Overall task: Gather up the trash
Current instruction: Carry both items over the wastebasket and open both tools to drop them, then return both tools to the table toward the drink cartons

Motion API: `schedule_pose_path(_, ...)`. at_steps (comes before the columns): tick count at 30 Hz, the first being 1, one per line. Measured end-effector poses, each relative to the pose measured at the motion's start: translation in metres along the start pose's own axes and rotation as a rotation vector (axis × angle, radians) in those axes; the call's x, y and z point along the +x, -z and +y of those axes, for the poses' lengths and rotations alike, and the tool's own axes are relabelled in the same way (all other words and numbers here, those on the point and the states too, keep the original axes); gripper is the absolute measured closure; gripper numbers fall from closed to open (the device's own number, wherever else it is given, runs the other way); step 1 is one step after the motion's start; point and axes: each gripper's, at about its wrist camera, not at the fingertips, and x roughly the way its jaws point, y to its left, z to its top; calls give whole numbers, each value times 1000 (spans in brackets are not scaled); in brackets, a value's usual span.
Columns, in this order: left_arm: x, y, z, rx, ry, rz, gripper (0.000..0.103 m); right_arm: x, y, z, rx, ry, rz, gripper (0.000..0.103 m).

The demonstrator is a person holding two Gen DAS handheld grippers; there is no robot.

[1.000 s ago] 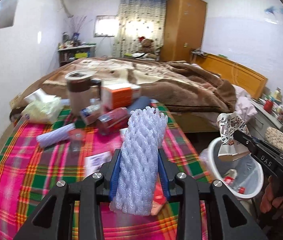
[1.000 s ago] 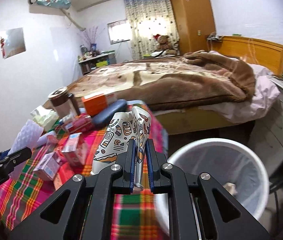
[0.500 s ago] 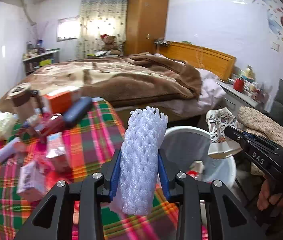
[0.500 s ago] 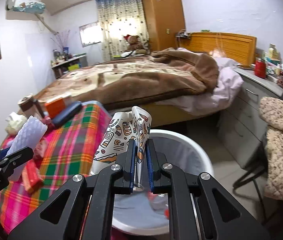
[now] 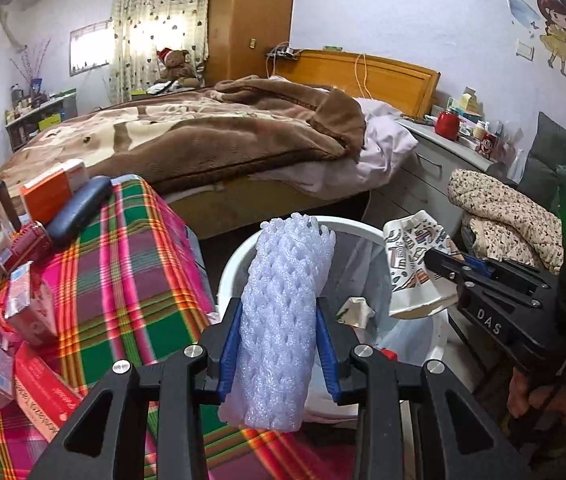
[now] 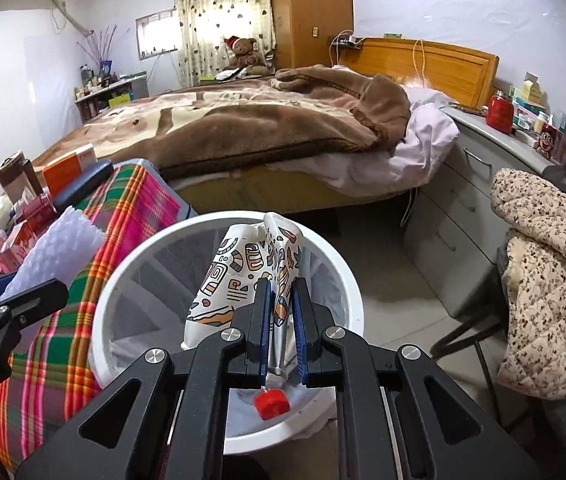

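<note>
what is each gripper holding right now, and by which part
Left gripper: white foam net sleeve, pinched around its lower half. Right gripper: crushed patterned paper cup, clamped flat along one edge.

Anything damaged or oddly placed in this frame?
The patterned paper cup pinched in the right gripper is crushed flat over the white bin. Otherwise only clutter: boxes and packets heaped on the plaid tablecloth.
</note>
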Motion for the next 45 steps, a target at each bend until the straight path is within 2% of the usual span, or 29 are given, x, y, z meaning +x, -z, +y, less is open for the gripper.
schedule_pose_path(4,5,0,-5,11,-1,8,67,4,0,-5,3,0,14,92)
schedule_pose_path(6,8,-1,-5,3,5,14,64,5,1,-7,2,1,22,91)
schedule_pose_path(7,9,-1,-5,0,3,17,61,6,1,-8,3,2,24,91)
schedule_pose_path(10,9,-2,-6,4,-11,11,40,9,1,-9,0,-23,40,90)
schedule_pose_path(11,8,-2,-5,-2,1,11,39,9,2,-9,-4,-21,41,88)
schedule_pose_path(13,8,-2,-4,-14,3,10,39,9,3,-8,-16,-5,42,73)
schedule_pose_path(15,6,-2,-2,-14,-11,5,35,8,3,-7,-16,-8,40,63)
schedule_pose_path(16,4,-2,0,-18,-16,0,34,8,3,-7,-17,-8,37,60)
schedule_pose_path(27,-19,1,19,-55,-42,-31,33,-2,-1,6,-14,-35,9,60)
schedule_pose_path(33,-36,4,36,-77,-83,-59,33,-10,-6,20,-24,-66,-23,59)
schedule_pose_path(36,-47,7,46,-93,-114,-78,33,-13,-9,29,-27,-90,-39,50)
schedule_pose_path(42,-64,13,74,-139,-163,-96,32,-12,-13,51,-46,-138,-54,49)
schedule_pose_path(45,-72,15,90,-161,-192,-106,32,-10,-15,63,-55,-162,-57,46)
